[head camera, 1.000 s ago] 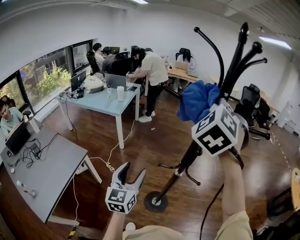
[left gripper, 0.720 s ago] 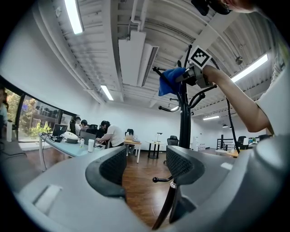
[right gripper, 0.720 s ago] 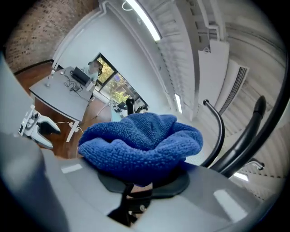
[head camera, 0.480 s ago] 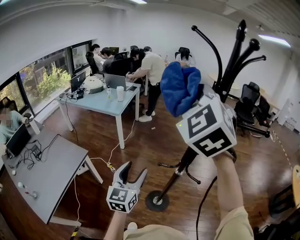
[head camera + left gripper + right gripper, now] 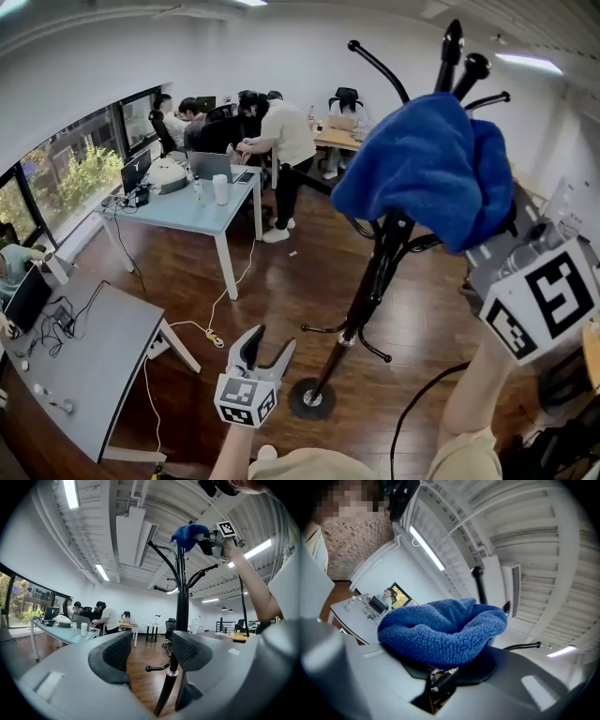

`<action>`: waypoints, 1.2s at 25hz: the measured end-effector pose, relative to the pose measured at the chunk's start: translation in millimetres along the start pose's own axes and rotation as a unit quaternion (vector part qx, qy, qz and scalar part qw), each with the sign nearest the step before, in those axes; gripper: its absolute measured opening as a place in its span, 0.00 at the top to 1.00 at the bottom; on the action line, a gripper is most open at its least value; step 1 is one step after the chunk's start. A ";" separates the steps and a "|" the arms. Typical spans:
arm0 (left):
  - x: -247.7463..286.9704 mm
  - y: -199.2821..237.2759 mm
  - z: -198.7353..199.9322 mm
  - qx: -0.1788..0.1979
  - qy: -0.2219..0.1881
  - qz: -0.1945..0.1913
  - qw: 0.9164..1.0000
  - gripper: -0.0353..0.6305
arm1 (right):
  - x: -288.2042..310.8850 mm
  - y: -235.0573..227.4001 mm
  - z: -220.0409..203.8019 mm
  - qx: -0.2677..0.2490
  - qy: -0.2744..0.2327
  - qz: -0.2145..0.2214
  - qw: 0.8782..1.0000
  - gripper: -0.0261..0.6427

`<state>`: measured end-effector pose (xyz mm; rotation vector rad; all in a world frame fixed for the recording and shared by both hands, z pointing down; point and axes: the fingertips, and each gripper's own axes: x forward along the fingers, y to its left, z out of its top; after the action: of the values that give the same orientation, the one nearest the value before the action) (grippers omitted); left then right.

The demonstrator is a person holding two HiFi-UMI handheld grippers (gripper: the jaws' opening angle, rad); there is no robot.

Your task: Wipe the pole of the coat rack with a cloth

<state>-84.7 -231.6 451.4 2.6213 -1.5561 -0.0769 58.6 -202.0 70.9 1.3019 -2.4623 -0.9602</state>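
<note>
Head view: right hand-held gripper (image 5: 440, 660) pinches cloth (image 5: 422, 169) covering part of pole (image 5: 373, 281); left hand-held gripper (image 5: 264, 345) spread.

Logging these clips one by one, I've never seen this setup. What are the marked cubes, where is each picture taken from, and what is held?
No robot here: a person holds a two-jaw gripper in each hand; the marked cubes are part of them. The wide picture comes from a camera on the person's head, looking down. The other two come from cameras riding on the grippers. The right gripper is raised and shut on a blue cloth beside the top of the black coat rack. The left gripper is low, jaws apart, empty; the rack's pole shows beyond them. Desks with people stand behind.
</note>
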 end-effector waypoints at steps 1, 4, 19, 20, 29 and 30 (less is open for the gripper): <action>2.8 -3.2 -1.1 -0.001 0.001 -0.005 1.000 0.55 | -12.7 -16.0 0.1 -0.006 0.004 -0.024 1.000 0.85; 10.8 -13.0 -4.5 -0.002 0.006 -0.021 1.000 0.55 | -43.8 -65.0 -0.5 -0.009 0.014 -0.094 0.995 0.85; 28.6 -40.6 -9.7 -0.003 0.014 -0.060 0.998 0.55 | 18.6 -47.9 -95.3 -0.107 0.268 0.082 0.954 0.85; 28.6 -40.5 -10.4 -0.003 0.015 -0.060 0.998 0.55 | 16.0 -42.1 -101.1 -0.122 0.292 0.104 0.943 0.85; 38.6 -41.2 -12.5 -0.002 0.018 -0.060 0.998 0.56 | -15.0 -3.3 -173.2 -0.163 0.490 0.336 0.788 0.86; 39.5 -44.8 -11.2 -0.001 0.018 -0.062 0.998 0.56 | -18.8 -4.3 -172.4 -0.146 0.496 0.347 0.783 0.86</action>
<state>-25.7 -244.4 458.1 2.6999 -1.3796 -0.0414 149.8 -267.0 203.4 0.4572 -1.5985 -0.2778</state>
